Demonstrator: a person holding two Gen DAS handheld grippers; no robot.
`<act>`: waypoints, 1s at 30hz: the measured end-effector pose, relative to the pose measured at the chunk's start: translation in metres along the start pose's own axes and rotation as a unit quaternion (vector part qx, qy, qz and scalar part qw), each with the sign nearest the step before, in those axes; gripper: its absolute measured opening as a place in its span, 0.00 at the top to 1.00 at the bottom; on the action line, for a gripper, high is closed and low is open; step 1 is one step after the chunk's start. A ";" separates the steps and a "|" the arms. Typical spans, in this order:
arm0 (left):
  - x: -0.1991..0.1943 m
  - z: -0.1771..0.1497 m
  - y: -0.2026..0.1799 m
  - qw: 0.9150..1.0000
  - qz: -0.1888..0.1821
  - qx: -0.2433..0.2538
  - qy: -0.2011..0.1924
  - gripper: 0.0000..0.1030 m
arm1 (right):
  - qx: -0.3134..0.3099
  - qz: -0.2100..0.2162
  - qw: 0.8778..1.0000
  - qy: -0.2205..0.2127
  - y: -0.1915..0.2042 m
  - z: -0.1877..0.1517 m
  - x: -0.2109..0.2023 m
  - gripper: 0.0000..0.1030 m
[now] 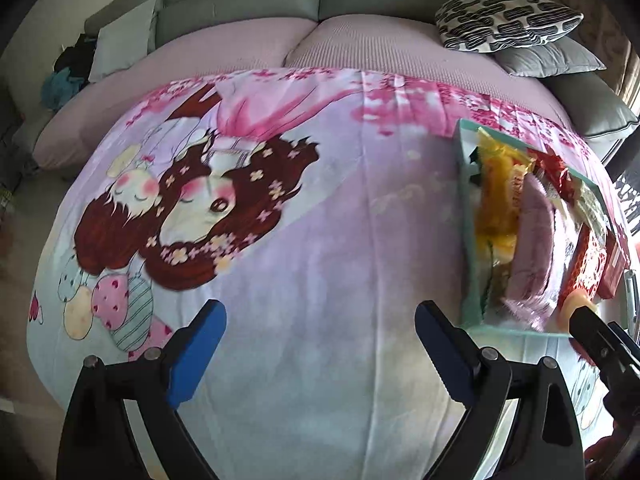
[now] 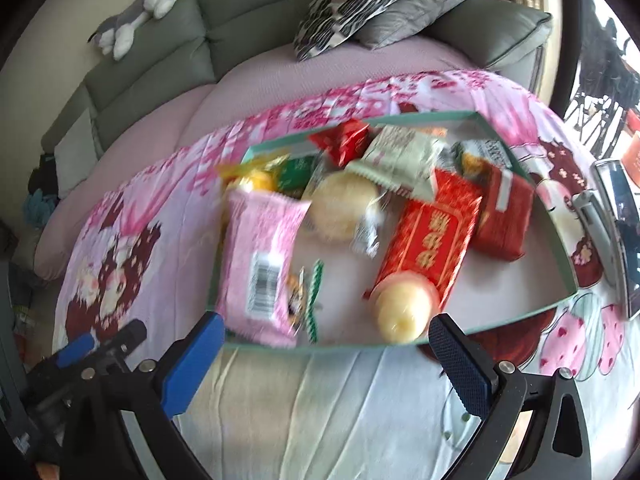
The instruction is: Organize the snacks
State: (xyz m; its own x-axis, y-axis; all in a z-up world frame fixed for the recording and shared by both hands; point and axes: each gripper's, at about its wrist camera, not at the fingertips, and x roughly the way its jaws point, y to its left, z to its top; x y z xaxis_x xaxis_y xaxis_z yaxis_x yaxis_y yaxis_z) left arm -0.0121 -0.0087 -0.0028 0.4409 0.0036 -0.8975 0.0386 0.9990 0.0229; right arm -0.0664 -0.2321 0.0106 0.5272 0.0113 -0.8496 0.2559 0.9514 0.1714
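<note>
inside teal box (image 2: 556, 240): snacks heaped unsorted, pink packet (image 2: 260, 264) beside red packet (image 2: 432, 240). sorting seems barely begun. left gripper (image 1: 320, 344), right gripper (image 2: 326, 350): jaws apart, empty.

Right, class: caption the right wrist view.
Open right gripper hovers near a tray of wrapped snacks.
</note>
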 end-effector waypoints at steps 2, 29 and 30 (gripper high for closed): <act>0.000 0.000 0.002 1.000 -0.004 -0.001 0.003 0.07 | -0.007 -0.003 1.000 0.002 0.005 -0.003 0.000 0.00; 0.016 0.001 0.002 0.999 0.013 -0.008 0.034 0.07 | -0.042 -0.017 0.999 0.010 0.016 0.001 0.015 0.00; 0.017 0.001 0.002 0.999 0.014 -0.008 0.034 0.07 | -0.042 -0.017 0.999 0.009 0.016 0.001 0.015 0.00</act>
State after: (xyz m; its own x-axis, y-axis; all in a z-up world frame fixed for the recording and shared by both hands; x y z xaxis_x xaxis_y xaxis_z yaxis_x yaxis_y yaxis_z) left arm -0.0039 -0.0071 -0.0176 0.3800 0.0341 -0.9244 0.0117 0.9991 0.0416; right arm -0.0539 -0.2166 0.0013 0.5042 -0.0159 -0.8635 0.2042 0.9737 0.1014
